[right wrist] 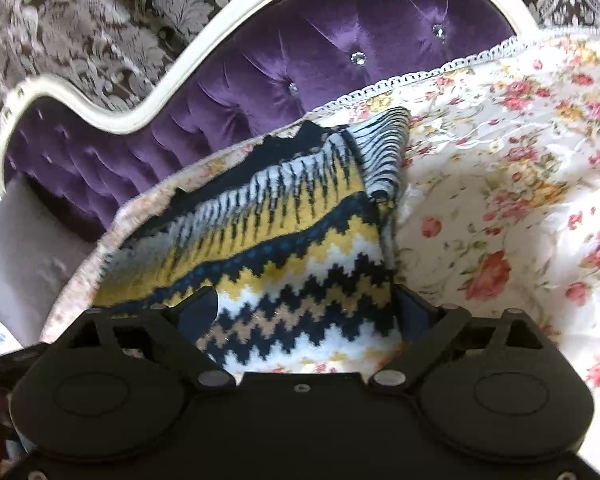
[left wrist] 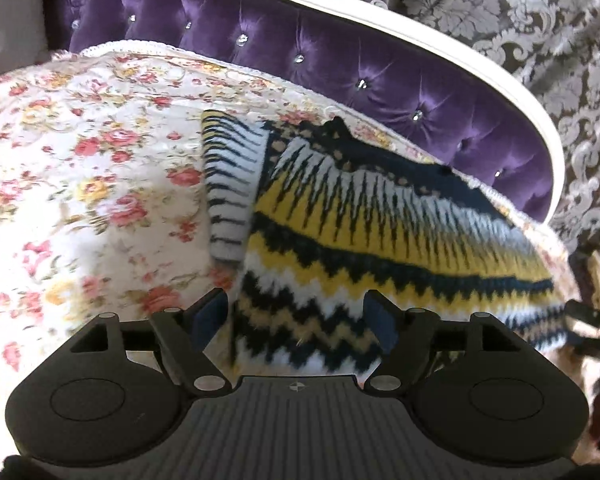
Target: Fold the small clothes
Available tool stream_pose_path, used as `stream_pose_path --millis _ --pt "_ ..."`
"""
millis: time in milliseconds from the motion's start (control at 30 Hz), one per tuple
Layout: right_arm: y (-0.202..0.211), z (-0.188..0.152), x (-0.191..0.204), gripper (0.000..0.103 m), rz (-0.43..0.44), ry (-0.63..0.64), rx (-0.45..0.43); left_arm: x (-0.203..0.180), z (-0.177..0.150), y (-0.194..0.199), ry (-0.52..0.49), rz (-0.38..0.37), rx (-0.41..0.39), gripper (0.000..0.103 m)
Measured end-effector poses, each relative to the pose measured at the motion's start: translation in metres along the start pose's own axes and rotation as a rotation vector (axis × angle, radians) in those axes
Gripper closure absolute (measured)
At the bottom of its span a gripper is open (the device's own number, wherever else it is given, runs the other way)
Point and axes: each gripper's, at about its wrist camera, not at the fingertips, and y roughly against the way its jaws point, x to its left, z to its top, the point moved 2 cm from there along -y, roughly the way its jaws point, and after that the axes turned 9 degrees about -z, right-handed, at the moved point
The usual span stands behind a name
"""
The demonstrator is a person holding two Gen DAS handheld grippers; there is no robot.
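Both jaws stood open as I poised left gripper (left wrist: 296,320) and right gripper (right wrist: 308,312) astride the yellow-and-navy zigzag knitted sweater's (left wrist: 380,232) hem, ready to lift a fold.

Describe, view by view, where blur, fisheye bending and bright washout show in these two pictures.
Left wrist view: the knit sweater smears at its right end; the purple tufted headboard bows in an arc; the floral bedspread washes out in patches. Right wrist view: the damask wallpaper is smeared, the bedspread glares white.
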Motion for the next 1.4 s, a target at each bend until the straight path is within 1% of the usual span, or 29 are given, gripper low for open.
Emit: stream_pose_path --millis 67,200,367,500,533,567,600,633,667,700,800,900,967,1033,1100,1200,1267,1300,1333,1367,1400 --pt "-0.002 0.001 -0.005 0.008 0.047 -0.047 -0.007 0.001 0.004 -0.004 0.003 -0.01 -0.005 0.03" --pt "-0.008 0.008 -0.012 0.008 0.094 -0.096 -0.026 0.005 0.017 -0.014 0.006 -0.027 -0.002 0.029" --pt "-0.023 0.023 -0.012 0.007 0.119 -0.093 -0.037 0.01 0.034 -0.03 0.034 -0.059 -0.009 0.029" --pt "-0.036 0.033 -0.01 0.006 0.136 -0.076 -0.041 0.013 0.04 -0.036 0.048 -0.085 -0.004 0.029" --pt "-0.039 0.034 -0.01 0.011 0.141 -0.069 -0.036 0.013 0.041 -0.036 0.05 -0.088 0.0 0.03" --pt "-0.041 0.035 -0.009 0.022 0.141 -0.063 -0.027 0.014 0.041 -0.035 0.06 -0.087 0.001 0.045" --pt "-0.044 0.035 -0.008 0.051 0.133 -0.064 -0.006 0.016 0.042 -0.034 0.08 -0.086 0.003 0.064" --pt "-0.049 0.034 -0.008 0.081 0.109 -0.073 0.026 0.02 0.043 -0.035 0.114 -0.086 0.023 0.088" --pt "-0.051 0.032 -0.008 0.08 0.093 -0.076 0.041 0.024 0.042 -0.035 0.152 -0.104 0.033 0.088" --pt "-0.05 0.03 -0.006 0.08 0.084 -0.067 0.032 0.026 0.043 -0.033 0.174 -0.114 0.037 0.088" --pt "-0.033 0.027 0.002 0.082 0.062 -0.057 -0.005 0.022 0.045 -0.024 0.144 -0.121 0.058 0.089" --pt "-0.01 0.024 0.003 0.083 0.069 -0.069 -0.013 0.018 0.044 -0.009 0.123 -0.139 0.086 0.09" --pt "0.005 0.021 0.005 0.084 0.064 -0.051 0.003 0.015 0.039 0.0 0.115 -0.147 0.11 0.09" --pt "0.016 0.014 0.008 0.084 0.049 -0.046 0.038 0.013 0.031 0.008 0.097 -0.153 0.136 0.09" --pt "0.023 0.007 0.01 0.084 0.03 -0.044 0.071 0.011 0.022 0.014 0.054 -0.129 0.163 0.09" --pt "0.032 -0.007 0.012 0.083 0.005 -0.011 0.102 0.012 0.009 0.016 -0.025 -0.06 0.186 0.088" --pt "0.032 -0.017 0.012 0.082 -0.05 0.028 0.127 0.008 0.005 0.018 -0.08 -0.032 0.17 0.08" --pt "0.029 -0.022 0.012 0.078 -0.076 0.043 0.143 0.006 0.004 0.021 -0.105 -0.012 0.165 0.076" --pt "0.026 -0.025 0.011 0.08 -0.105 0.056 0.155 0.003 0.005 0.024 -0.122 0.02 0.157 0.071" --pt "0.026 -0.027 0.01 0.08 -0.107 0.057 0.14 -0.001 0.007 0.029 -0.133 0.053 0.136 0.071" --pt "0.028 -0.027 0.009 0.078 -0.108 0.044 0.134 -0.007 0.009 0.036 -0.143 0.078 0.105 0.071"
